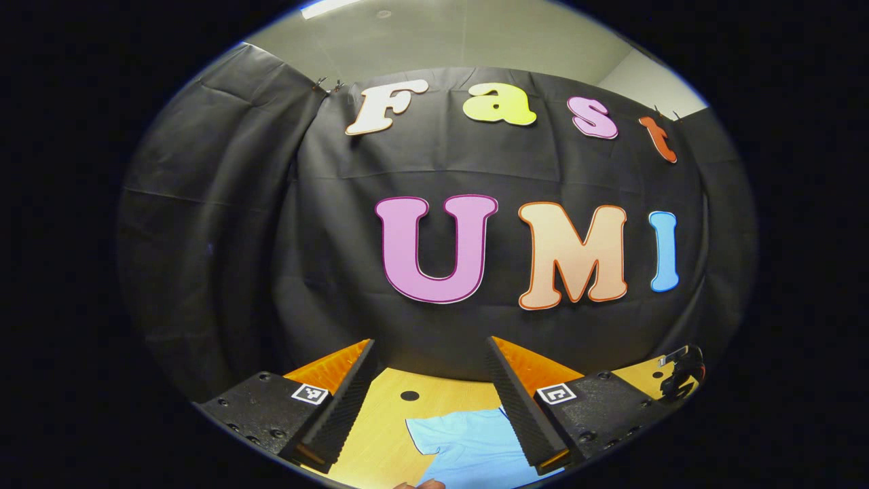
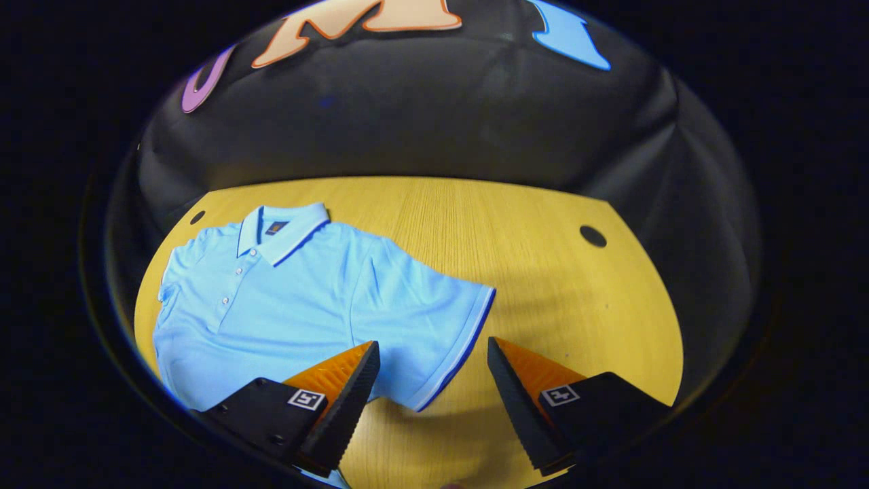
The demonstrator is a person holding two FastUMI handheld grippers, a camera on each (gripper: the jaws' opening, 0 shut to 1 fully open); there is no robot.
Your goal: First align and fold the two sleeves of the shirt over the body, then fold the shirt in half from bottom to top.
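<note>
A wooden table (image 2: 543, 258) holds a light blue polo shirt (image 2: 292, 305), spread flat, sleeves unfolded. Left gripper (image 1: 431, 353) and right gripper (image 2: 432, 353) are both spread wide, holding nothing.

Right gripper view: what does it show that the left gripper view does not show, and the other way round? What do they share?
Right gripper view: the upper front of the light blue polo shirt lying flat, with its collar, buttons and a stripe-edged sleeve just ahead of the open right claw.
Left gripper view: the ceiling above the booth wall, and a small part of that shirt beyond the open left claw.
Shared: the shirt and the wooden table with a round hole.
</note>
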